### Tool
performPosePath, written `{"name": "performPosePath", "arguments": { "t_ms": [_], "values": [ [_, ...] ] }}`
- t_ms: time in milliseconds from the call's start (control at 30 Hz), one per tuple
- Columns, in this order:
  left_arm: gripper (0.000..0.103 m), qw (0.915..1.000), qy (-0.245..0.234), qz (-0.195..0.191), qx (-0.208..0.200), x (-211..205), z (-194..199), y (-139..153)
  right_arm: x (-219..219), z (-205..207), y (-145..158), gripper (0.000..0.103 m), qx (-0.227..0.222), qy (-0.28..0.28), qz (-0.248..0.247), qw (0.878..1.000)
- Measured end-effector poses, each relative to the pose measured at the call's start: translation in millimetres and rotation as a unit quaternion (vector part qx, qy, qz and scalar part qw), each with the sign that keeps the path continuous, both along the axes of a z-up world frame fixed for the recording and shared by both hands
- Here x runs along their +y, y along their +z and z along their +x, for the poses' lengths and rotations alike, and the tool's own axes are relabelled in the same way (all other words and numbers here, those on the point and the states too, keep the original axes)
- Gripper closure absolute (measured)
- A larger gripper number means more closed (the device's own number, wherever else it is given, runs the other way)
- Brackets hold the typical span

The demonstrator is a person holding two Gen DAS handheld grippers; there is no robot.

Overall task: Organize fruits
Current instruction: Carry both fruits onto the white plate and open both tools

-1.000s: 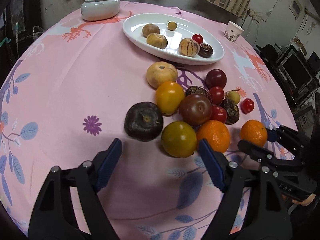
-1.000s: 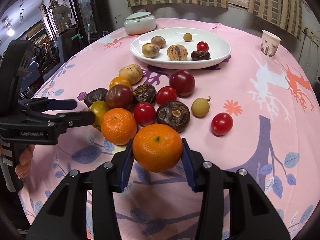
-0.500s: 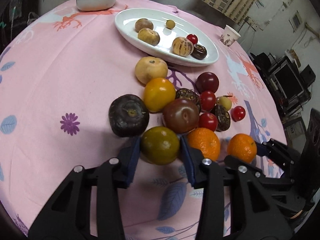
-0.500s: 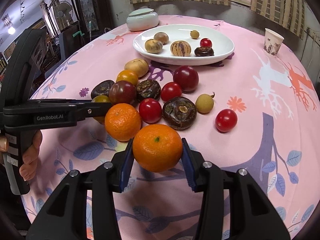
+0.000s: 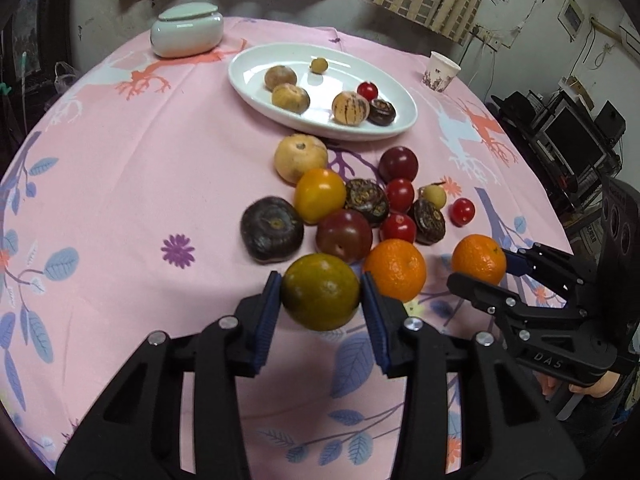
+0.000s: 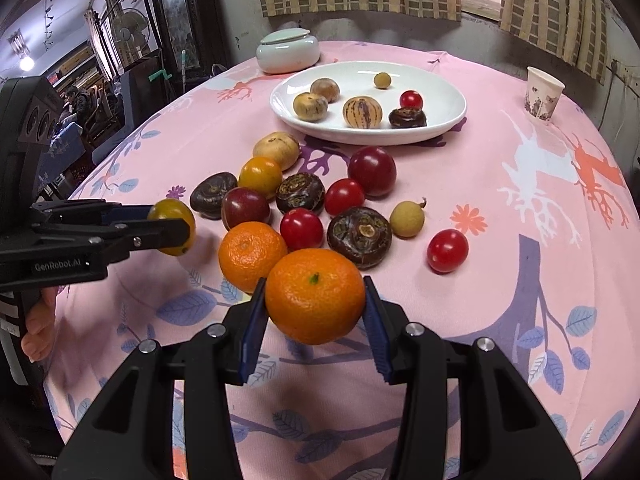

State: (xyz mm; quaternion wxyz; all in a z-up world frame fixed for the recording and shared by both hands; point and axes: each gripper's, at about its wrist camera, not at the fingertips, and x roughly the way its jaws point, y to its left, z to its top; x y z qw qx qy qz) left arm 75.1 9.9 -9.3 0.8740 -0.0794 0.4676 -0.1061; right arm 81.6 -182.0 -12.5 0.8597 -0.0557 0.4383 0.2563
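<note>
My left gripper is shut on a greenish-yellow citrus fruit, held just above the pink cloth; the same fruit shows at the left of the right wrist view. My right gripper is shut on an orange mandarin, lifted near the table's front edge. A second mandarin lies on the cloth beside it. A cluster of loose fruit fills the middle: tomatoes, dark water chestnuts, a plum, a yellow fruit. A white oval plate at the back holds several fruits.
A lidded pale green jar stands at the back left and a paper cup at the back right. The round table's pink cloth drops away at the edges. Shelves and monitors stand beyond the right edge.
My left gripper moved forward, closed on the greenish-yellow fruit and lifted it slightly off the cloth. The right gripper stayed put, still holding its mandarin.
</note>
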Motion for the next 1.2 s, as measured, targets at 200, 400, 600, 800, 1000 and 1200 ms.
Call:
{"name": "performPosePath", "arguments": {
  "t_ms": [200,400,600,800,1000,1200],
  "values": [
    [0.062,0.9993,-0.018,0.009,-0.031,-1.4,-2.5,22.6,-0.8,-3.2,13.3,0.058,-0.019,-0.005,0.005,1.000],
    [0.062,0.9979,-0.042,0.015,-0.048,-7.2,-0.8,39.3,0.8,-2.4,27.6,0.058,-0.034,-0.008,-0.002,0.999],
    [0.062,0.9979,-0.048,0.013,-0.041,-9.8,31.3,51.0,2.5,24.0,49.7,0.058,-0.059,-0.007,-0.033,0.998],
    [0.062,0.9975,-0.043,0.023,-0.051,-14.4,85.7,59.0,3.5,70.3,59.0,0.058,-0.084,-0.015,-0.041,0.996],
    [0.062,0.9986,-0.023,0.030,-0.039,-17.2,148.3,47.3,17.0,128.7,47.7,0.058,-0.070,-0.025,-0.037,0.997],
    [0.062,0.9992,0.001,0.029,-0.026,-17.8,200.2,26.6,31.6,177.7,23.2,0.058,-0.055,-0.035,-0.043,0.997]
  ]
}}
